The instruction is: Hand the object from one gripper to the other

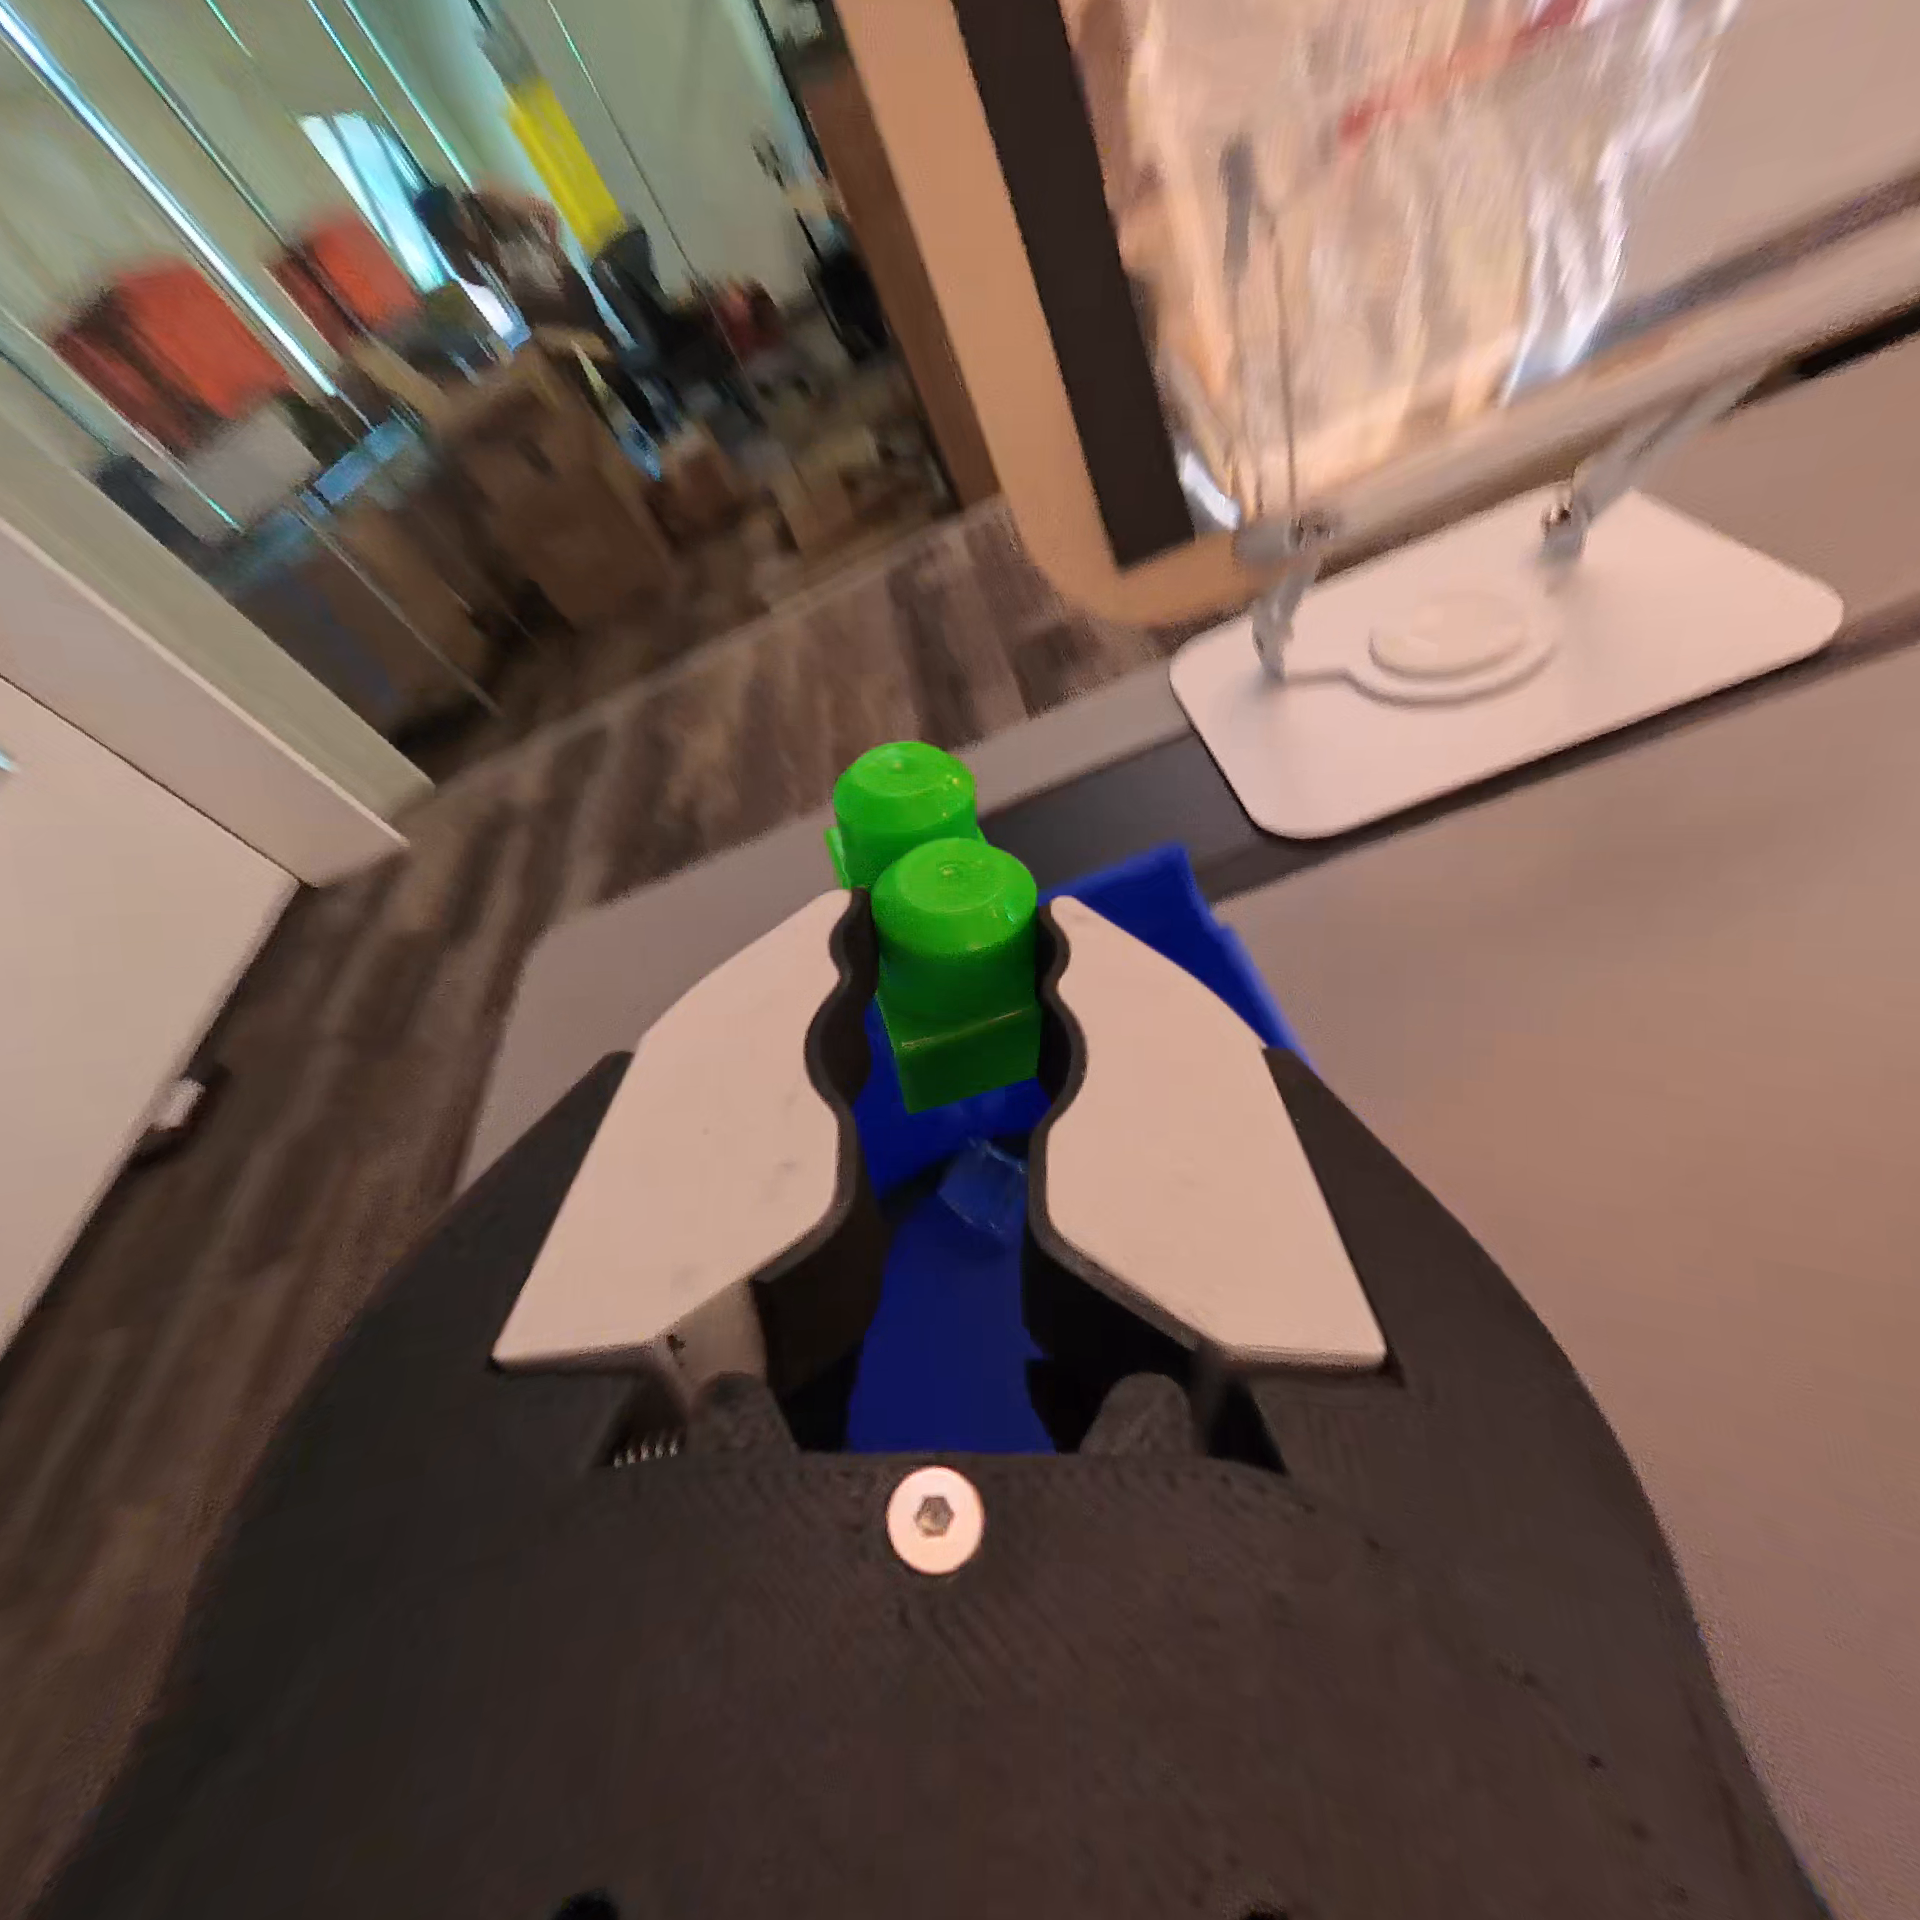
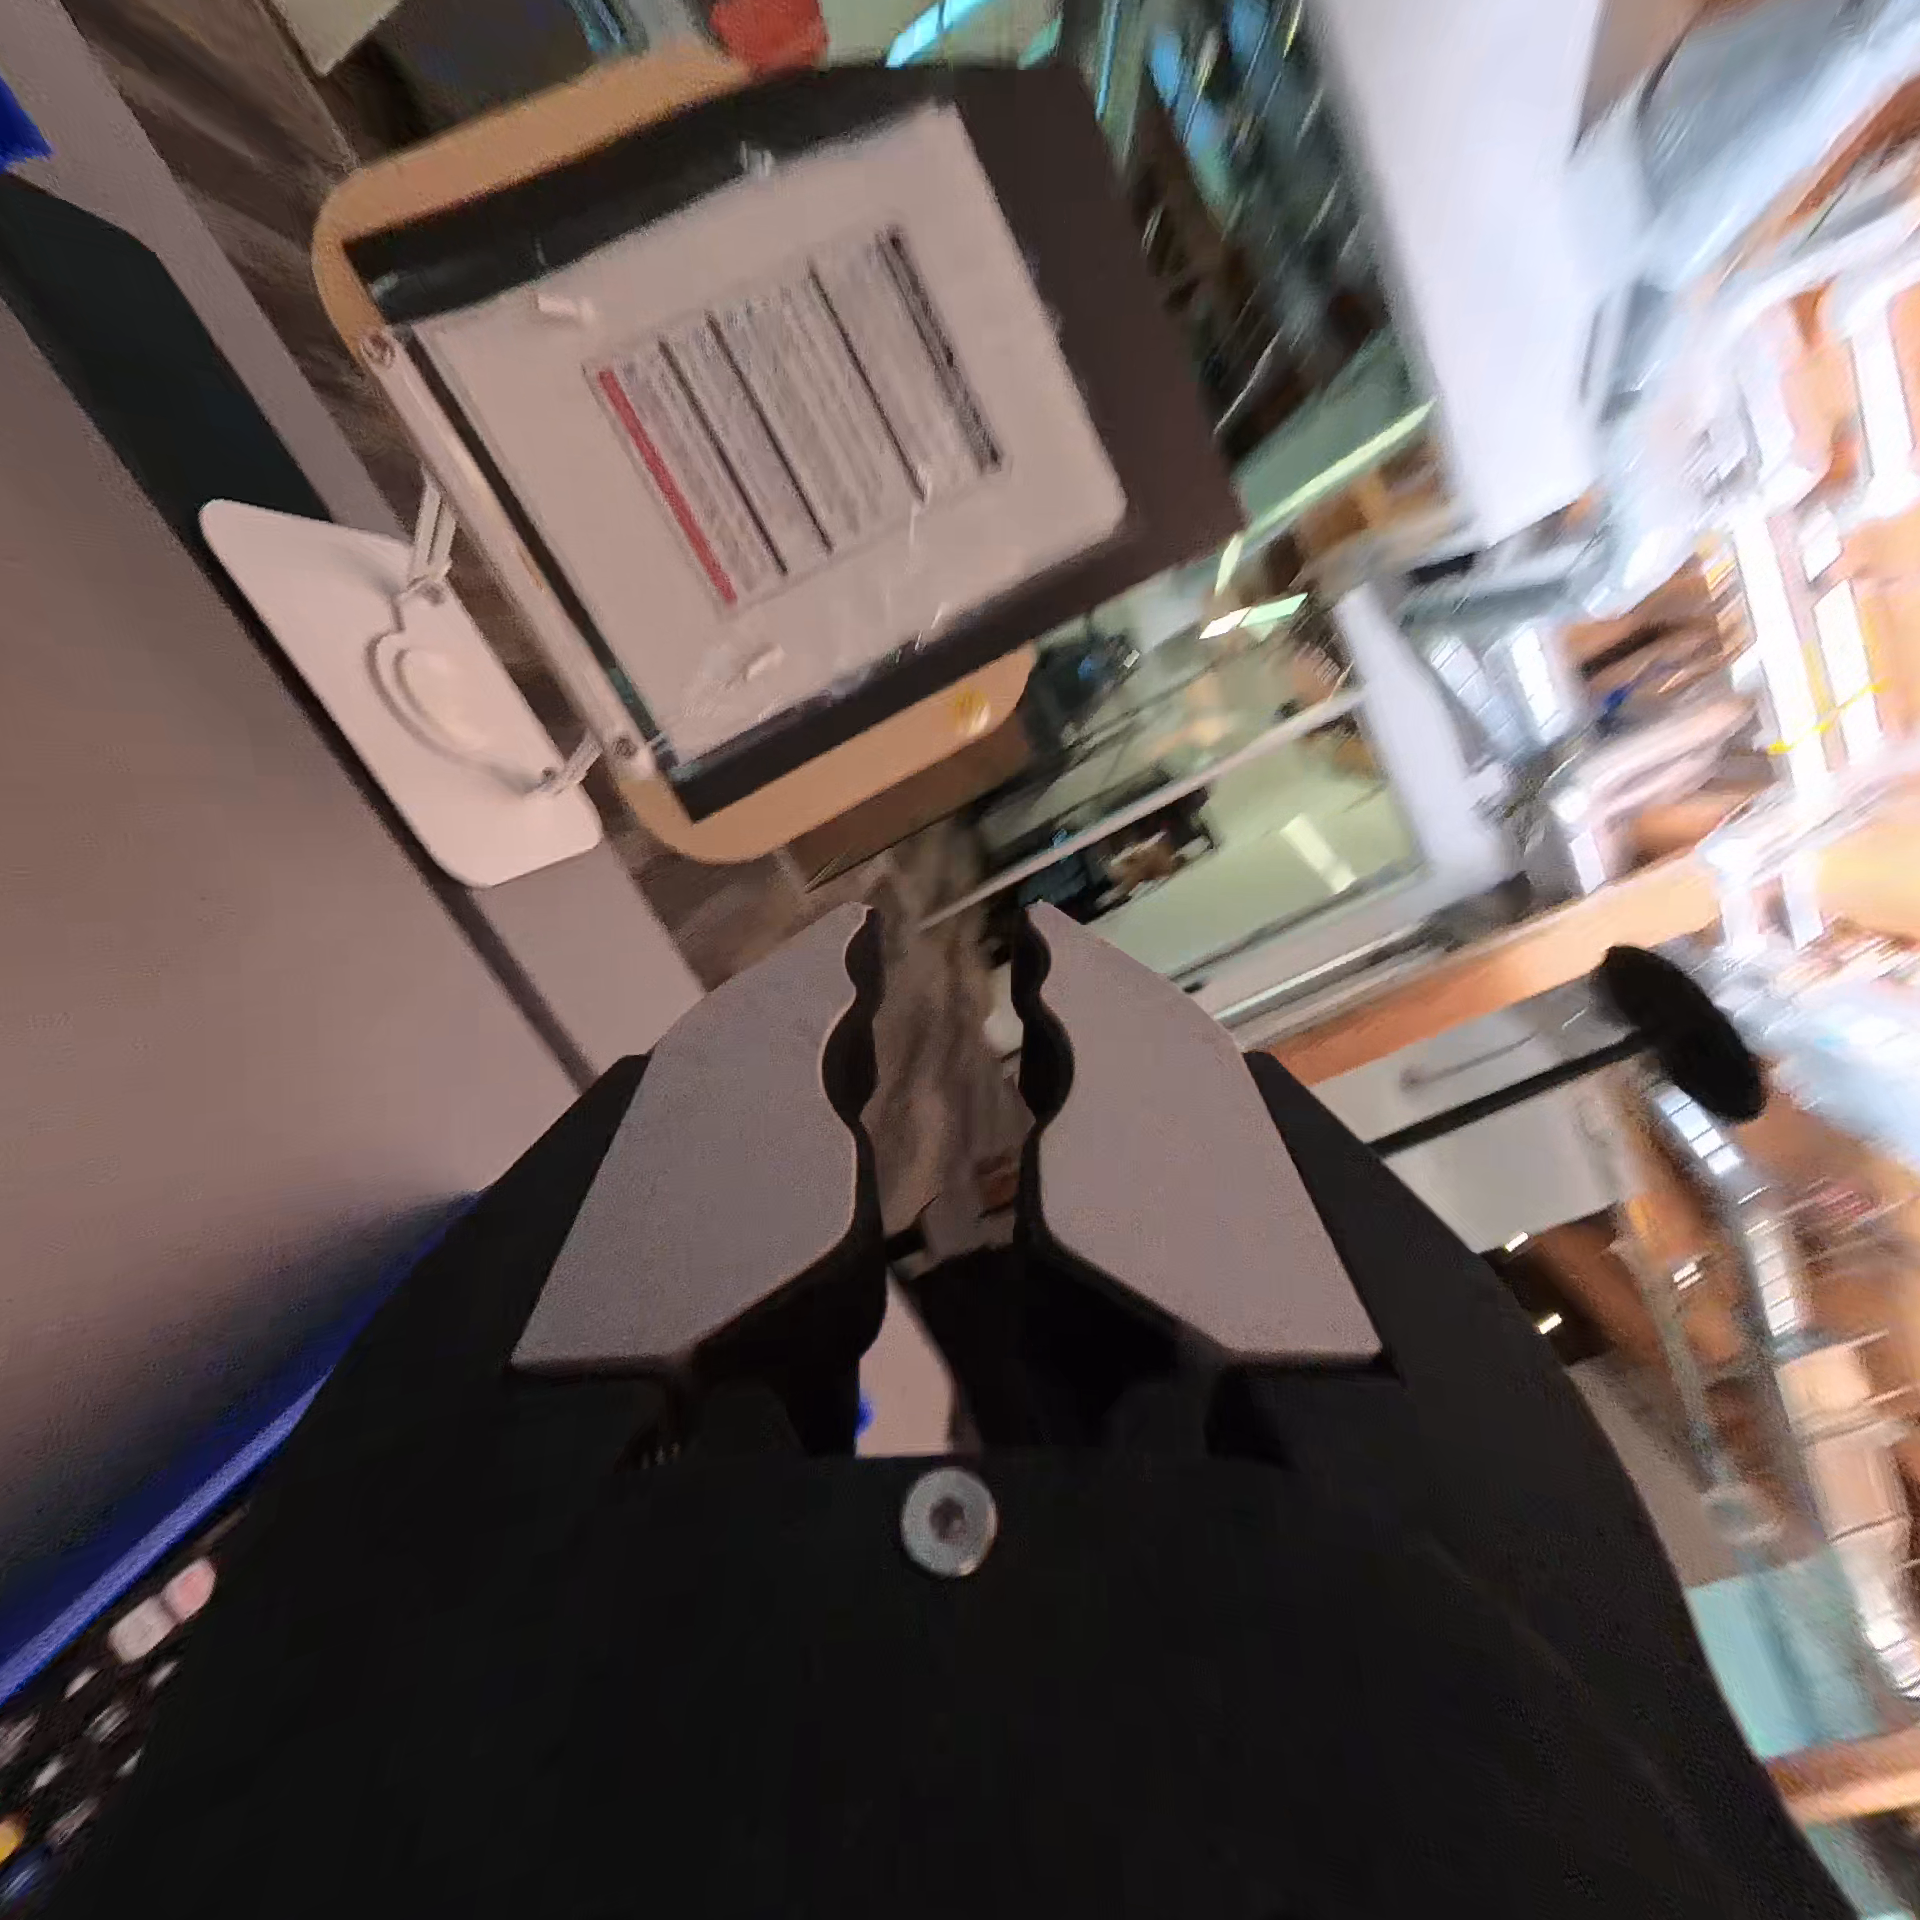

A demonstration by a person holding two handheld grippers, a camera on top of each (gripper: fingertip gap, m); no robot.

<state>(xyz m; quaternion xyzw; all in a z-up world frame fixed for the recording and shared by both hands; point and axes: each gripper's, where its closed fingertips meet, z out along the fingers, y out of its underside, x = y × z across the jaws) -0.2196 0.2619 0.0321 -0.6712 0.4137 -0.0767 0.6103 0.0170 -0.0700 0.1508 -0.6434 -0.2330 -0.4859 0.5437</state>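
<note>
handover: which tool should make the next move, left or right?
Right, probably. The left tool is shut on the green two-stud brick. The right tool is open and empty, aimed away from the brick, so it must approach.

Both wrist views toward stand (image 1: 1507, 665).

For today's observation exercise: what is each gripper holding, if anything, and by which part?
The left gripper clamps the green block by the sides of its nearer stud. The right gripper holds nothing; its fingers stand apart.
</note>
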